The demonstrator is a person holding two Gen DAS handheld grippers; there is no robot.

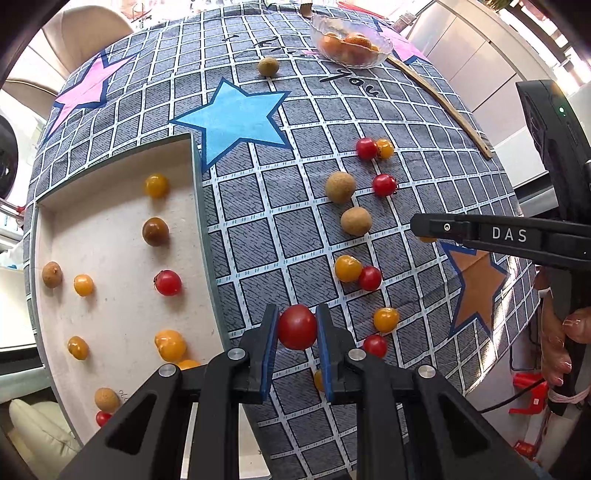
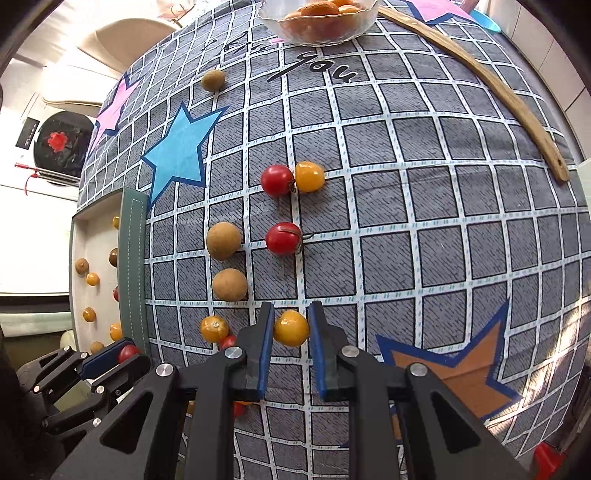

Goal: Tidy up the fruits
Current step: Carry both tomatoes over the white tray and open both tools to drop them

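Red, round and glossy cherry tomato (image 1: 297, 327) clamped between the blue-padded jaws of the left gripper (image 1: 297, 334), held above the grey checked tablecloth with coloured stars (image 1: 258, 240), just at the 3 o'clock side of the white tray with a grey-green rim (image 1: 110, 314). Yellow-orange cherry tomato (image 2: 291, 328) pinched likewise in the jaws of the right gripper (image 2: 291, 330), over the tabletop near its 6 o'clock edge. Already lying in the tray: several yellow and red tomatoes and brown longans. Loose on the cloth toward 12 o'clock from the right gripper: two tan rough-skinned longans (image 2: 223, 240), a red tomato with a stem (image 2: 283, 238), and a touching red-and-yellow pair (image 2: 293, 178). At the far 12 o'clock edge, a clear glass bowl of orange fruit (image 2: 317, 26).

Judged as the carrying step: best done by keeping the squeeze gentle, since thin tomato skin likely splits under pressure; swinging toward 9 o'clock over the tray rim; lowering close to the tray floor at a bare patch before parting the jaws, to limit rolling and knocking neighbours; moving one gripper at a time to avoid a clash above the rim.
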